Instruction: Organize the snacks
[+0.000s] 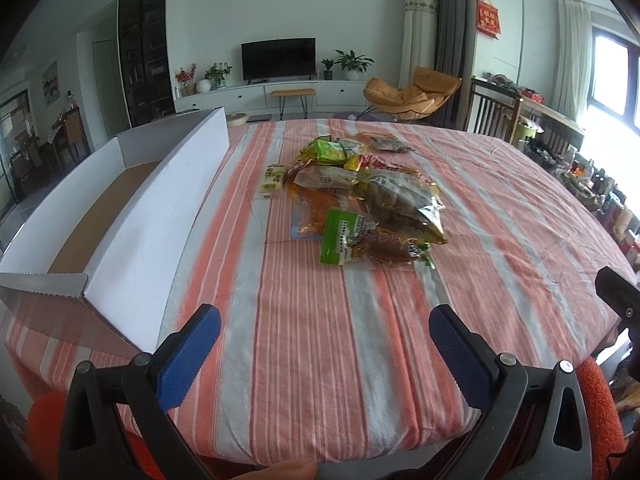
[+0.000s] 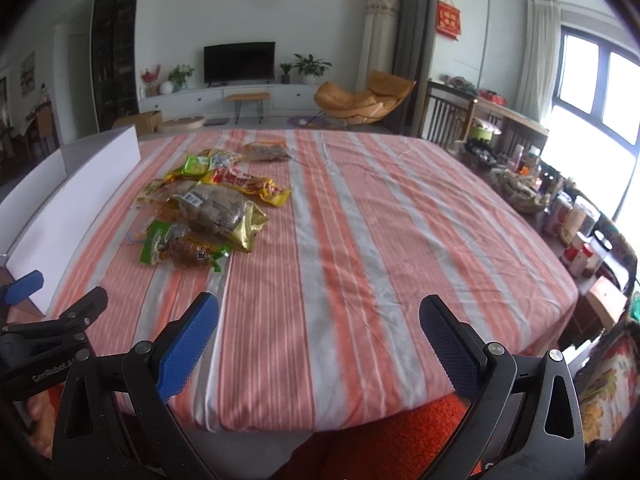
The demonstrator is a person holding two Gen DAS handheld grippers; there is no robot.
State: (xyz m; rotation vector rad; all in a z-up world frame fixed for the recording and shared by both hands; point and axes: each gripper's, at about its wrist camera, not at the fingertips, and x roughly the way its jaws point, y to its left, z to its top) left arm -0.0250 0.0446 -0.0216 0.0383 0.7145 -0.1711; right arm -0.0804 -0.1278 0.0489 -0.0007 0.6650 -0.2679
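Observation:
A heap of snack packets (image 1: 360, 192) lies mid-table on the striped cloth, also in the right wrist view as the snack packets (image 2: 208, 208). Nearest me is a green-labelled packet (image 1: 352, 240) (image 2: 176, 246); behind it a gold-edged bag (image 1: 400, 200) (image 2: 224, 212). A long white box (image 1: 120, 216) (image 2: 72, 196) with a brown floor stands open to the left of the heap. My left gripper (image 1: 324, 336) is open over the near table edge, nothing between its blue pads. My right gripper (image 2: 320, 328) is open too, further right and empty.
The striped tablecloth (image 2: 380, 220) covers a wide table with bare room to the right of the heap. Chairs and cluttered jars (image 2: 568, 216) line the right edge. An orange garment (image 2: 400, 432) sits below the near edge. The left gripper's body (image 2: 52, 336) shows at left.

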